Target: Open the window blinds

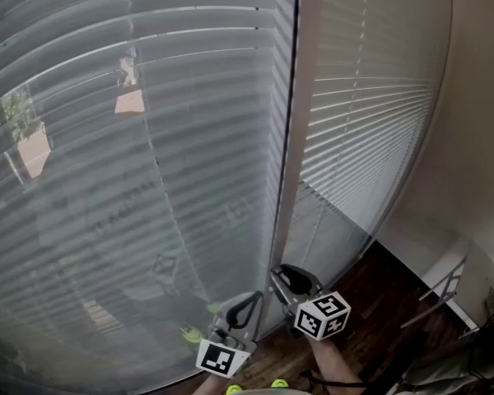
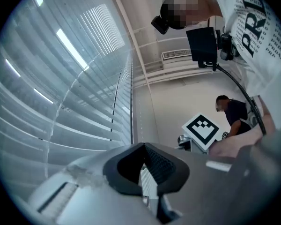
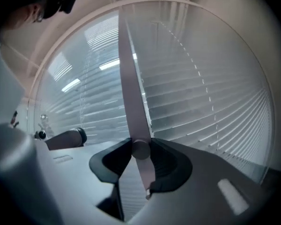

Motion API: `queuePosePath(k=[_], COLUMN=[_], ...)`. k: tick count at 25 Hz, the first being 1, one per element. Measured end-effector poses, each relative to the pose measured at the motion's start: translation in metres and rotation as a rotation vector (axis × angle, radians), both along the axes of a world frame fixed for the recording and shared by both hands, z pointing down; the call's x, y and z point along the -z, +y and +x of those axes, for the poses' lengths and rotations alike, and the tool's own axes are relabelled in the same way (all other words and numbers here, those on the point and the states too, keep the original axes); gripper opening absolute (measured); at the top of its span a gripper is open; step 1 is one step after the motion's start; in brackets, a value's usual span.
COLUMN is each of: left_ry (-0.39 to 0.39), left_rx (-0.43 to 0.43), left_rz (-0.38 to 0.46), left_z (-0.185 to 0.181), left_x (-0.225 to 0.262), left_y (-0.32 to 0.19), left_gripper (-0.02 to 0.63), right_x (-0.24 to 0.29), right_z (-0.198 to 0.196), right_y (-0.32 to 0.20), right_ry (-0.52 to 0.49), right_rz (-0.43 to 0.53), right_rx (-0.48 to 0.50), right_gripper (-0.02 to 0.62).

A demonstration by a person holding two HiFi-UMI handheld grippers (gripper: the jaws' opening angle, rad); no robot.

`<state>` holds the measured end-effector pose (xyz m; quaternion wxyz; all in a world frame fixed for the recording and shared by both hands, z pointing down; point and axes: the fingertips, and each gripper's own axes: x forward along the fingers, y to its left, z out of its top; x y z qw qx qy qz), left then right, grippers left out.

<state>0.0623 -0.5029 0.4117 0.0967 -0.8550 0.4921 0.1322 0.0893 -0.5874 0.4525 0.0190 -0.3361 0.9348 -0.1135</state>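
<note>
Two panels of horizontal blinds fill the window, a left panel (image 1: 132,179) and a right panel (image 1: 362,113), split by a beige mullion (image 1: 292,163). Outdoor shapes show faintly through the left panel's slats. My right gripper (image 1: 286,276) is low at the foot of the mullion. In the right gripper view its pads (image 3: 171,165) are shut on the rounded end of the blind's tilt wand (image 3: 140,150). My left gripper (image 1: 249,301) hangs just left of it, near the left panel's bottom. Its tips meet with nothing between them (image 2: 143,146).
Dark wood floor (image 1: 370,303) runs along the lower right, with a white wall (image 1: 477,138) beyond. A thin metal frame (image 1: 445,290) leans there. Another person (image 2: 232,114) stands far back in the room behind my right gripper's marker cube (image 2: 203,130).
</note>
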Motion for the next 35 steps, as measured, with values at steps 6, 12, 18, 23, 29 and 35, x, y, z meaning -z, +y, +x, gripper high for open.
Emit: queuePosePath(k=[6,12,18,23,29,35], left_ry=[0.0,-0.013,-0.023,-0.034,-0.027,-0.028], left_rx=[-0.012,-0.006,0.004,0.015,0.02,0.015], left_rz=[0.012,0.01,0.018,0.022,0.017,0.007], left_z=[0.004,0.005,0.004,0.004,0.004,0.008], left_x=[0.002,0.002,0.007,0.002,0.001,0.004], left_y=[0.0,0.0,-0.001,-0.007,-0.011,-0.014], left_gripper=[-0.008,-0.008,-0.008,-0.008,-0.008,-0.008], right_x=[0.001,0.001,0.021,0.005,-0.015,-0.013], right_z=[0.001,-0.001,-0.015,-0.022,-0.019,-0.019], right_y=[-0.002,0.006,0.029,0.033,0.02,0.019], right_ry=[-0.132,0.255,0.618,0.859,1.033,1.031], right_rz=[-0.12,0.198,0.632,0.85,0.923,0.972], right_rx=[0.053,-0.023,-0.035,-0.006,-0.044,-0.06], right_gripper=[0.133,0.143,0.15,0.156,0.156,0.146])
